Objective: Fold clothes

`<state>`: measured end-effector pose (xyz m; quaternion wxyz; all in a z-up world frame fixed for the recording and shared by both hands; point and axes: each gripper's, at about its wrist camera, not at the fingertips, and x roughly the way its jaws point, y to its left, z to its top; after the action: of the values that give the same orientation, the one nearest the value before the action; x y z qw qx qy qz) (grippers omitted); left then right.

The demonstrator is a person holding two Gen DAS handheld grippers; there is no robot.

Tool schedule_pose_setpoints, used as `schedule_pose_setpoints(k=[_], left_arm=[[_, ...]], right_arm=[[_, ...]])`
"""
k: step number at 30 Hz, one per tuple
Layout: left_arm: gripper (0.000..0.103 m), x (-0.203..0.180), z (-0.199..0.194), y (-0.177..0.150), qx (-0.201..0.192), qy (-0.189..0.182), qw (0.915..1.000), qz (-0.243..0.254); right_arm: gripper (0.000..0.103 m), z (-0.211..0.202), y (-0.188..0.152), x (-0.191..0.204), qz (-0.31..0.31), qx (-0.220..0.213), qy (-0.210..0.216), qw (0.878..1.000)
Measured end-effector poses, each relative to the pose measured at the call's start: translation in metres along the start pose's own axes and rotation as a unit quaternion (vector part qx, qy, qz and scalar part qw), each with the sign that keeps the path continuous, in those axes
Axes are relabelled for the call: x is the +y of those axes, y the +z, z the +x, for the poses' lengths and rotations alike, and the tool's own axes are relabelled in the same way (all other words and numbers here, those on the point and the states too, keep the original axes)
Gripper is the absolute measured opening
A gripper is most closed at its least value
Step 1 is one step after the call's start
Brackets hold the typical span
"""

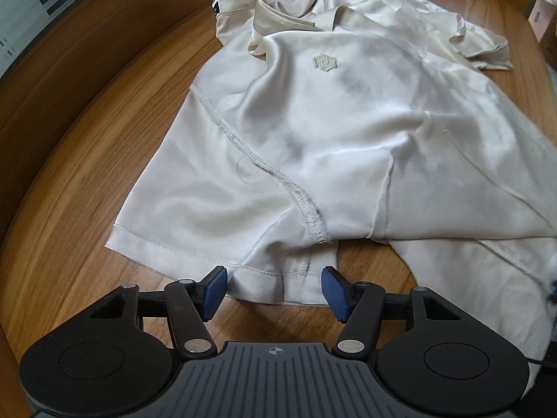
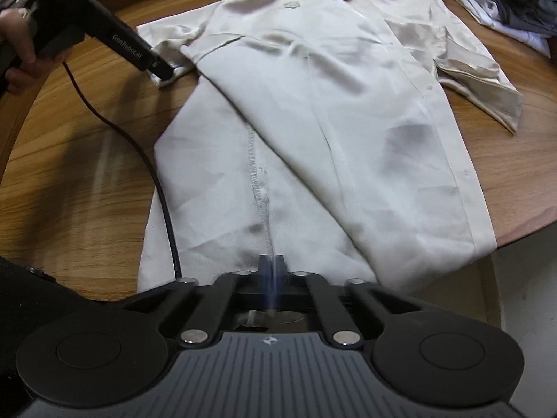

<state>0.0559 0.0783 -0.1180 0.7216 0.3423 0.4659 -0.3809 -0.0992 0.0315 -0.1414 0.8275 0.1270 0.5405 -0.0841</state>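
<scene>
A cream satin short-sleeved shirt (image 1: 341, 111) lies on a wooden table (image 1: 87, 160), collar far, one side folded over the body. My left gripper (image 1: 273, 287) is open, its blue pads either side of the left sleeve's hem (image 1: 264, 278). In the right wrist view the same shirt (image 2: 313, 111) lies lengthwise; my right gripper (image 2: 272, 271) is shut on the shirt's bottom hem along the side seam (image 2: 259, 188). The left gripper (image 2: 163, 69) also shows there at the sleeve, held by a hand.
A pile of dark and white clothes (image 2: 511, 3) sits at the far right of the table. A black cable (image 2: 153, 174) runs across the table and the shirt's left edge. The table's rounded edge (image 2: 522, 223) is near on the right.
</scene>
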Motion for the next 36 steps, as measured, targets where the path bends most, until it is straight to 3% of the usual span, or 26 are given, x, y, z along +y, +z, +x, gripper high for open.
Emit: schedule_pose_setpoints(k=[1, 2, 3, 4, 10, 13, 16, 22, 27, 29, 31, 33, 36], left_arm=[[0.036, 0.001, -0.002, 0.0, -0.002, 0.006, 1.0, -0.002], [0.026, 0.002, -0.003, 0.001, 0.0, 0.015, 0.9999, -0.006], [0.008, 0.003, -0.004, 0.003, 0.002, 0.025, 0.9996, -0.009], [0.005, 0.006, -0.007, 0.004, -0.001, 0.033, 0.9994, -0.014], [0.005, 0.026, -0.038, 0.027, -0.049, 0.064, 0.9965, -0.024], [0.005, 0.027, -0.057, 0.041, -0.073, 0.083, 0.9939, -0.003], [0.005, 0.025, -0.066, 0.045, -0.08, 0.115, 0.9896, 0.03], [0.005, 0.044, -0.043, 0.022, -0.033, 0.13, 0.9908, 0.013], [0.012, 0.055, -0.017, -0.001, 0.016, 0.131, 0.9911, -0.013], [0.017, 0.06, -0.013, -0.007, 0.026, 0.124, 0.9915, -0.031], [0.031, 0.066, -0.014, -0.009, 0.023, 0.112, 0.9921, -0.051], [0.034, 0.07, -0.02, -0.004, 0.013, 0.109, 0.9917, -0.066], [0.037, 0.073, -0.028, 0.006, -0.002, 0.102, 0.9911, -0.085]], right_arm=[[0.0, -0.001, 0.0, -0.002, 0.003, -0.001, -0.004, 1.0], [0.0, -0.005, -0.001, -0.004, 0.005, -0.005, -0.009, 1.0], [0.0, -0.011, 0.0, -0.008, 0.006, -0.011, -0.016, 1.0], [0.0, -0.017, 0.0, -0.011, 0.008, -0.017, -0.023, 1.0], [0.0, -0.068, 0.008, -0.037, 0.017, -0.073, -0.073, 0.995], [0.0, -0.097, 0.018, -0.049, 0.032, -0.09, -0.043, 0.994], [0.0, -0.115, 0.025, -0.048, 0.032, -0.094, 0.013, 0.995], [0.0, -0.099, 0.026, -0.019, -0.011, -0.05, 0.11, 0.993], [0.003, -0.074, 0.027, 0.0, -0.037, -0.017, 0.137, 0.99], [0.007, -0.075, 0.032, -0.006, -0.036, -0.02, 0.135, 0.99], [0.012, -0.08, 0.038, -0.021, -0.023, -0.029, 0.125, 0.992], [0.025, -0.084, 0.044, -0.035, -0.009, -0.038, 0.114, 0.993], [0.028, -0.09, 0.053, -0.07, 0.02, -0.051, 0.084, 0.995]])
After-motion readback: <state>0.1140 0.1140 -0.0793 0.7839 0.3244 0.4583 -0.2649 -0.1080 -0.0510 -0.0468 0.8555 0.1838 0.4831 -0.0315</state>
